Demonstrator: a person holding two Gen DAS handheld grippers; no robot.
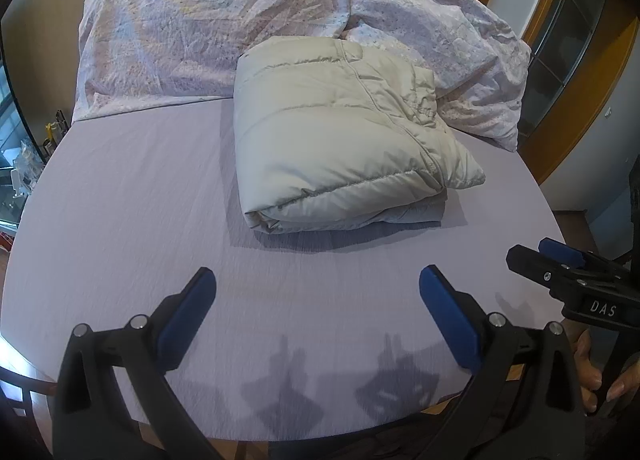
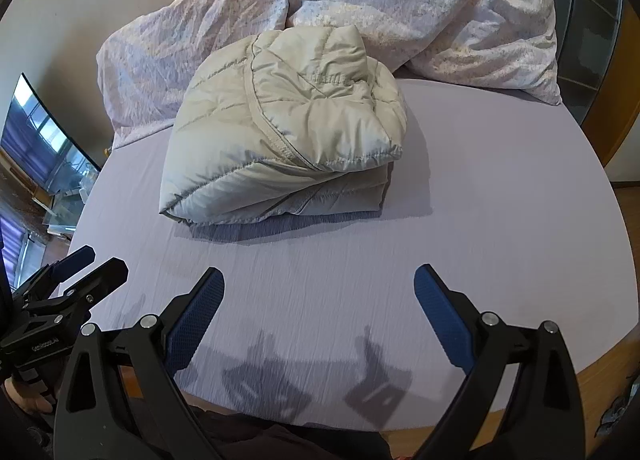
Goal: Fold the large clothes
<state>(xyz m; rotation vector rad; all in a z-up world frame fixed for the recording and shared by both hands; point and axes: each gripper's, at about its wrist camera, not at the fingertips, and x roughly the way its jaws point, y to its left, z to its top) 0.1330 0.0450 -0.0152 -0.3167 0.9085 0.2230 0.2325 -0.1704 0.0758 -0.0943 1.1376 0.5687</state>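
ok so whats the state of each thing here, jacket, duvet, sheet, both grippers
beige quilted puffer jacket: folded into a compact bundle, lying on the sheet
pale floral duvet: crumpled, bunched behind the jacket
lilac bed sheet: spread flat, mostly smooth
left gripper: open, holding nothing, above the near edge of the sheet
right gripper: open, holding nothing, clear of the jacket

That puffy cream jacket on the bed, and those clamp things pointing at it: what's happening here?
A person is folding large clothes with a hand-held gripper in each hand. The puffy jacket already lies folded into a compact bundle on the lilac bed sheet, just in front of the crumpled floral bedding. The left gripper and the right gripper are both open, hold nothing, and hover near the bed's front edge, clear of the jacket.
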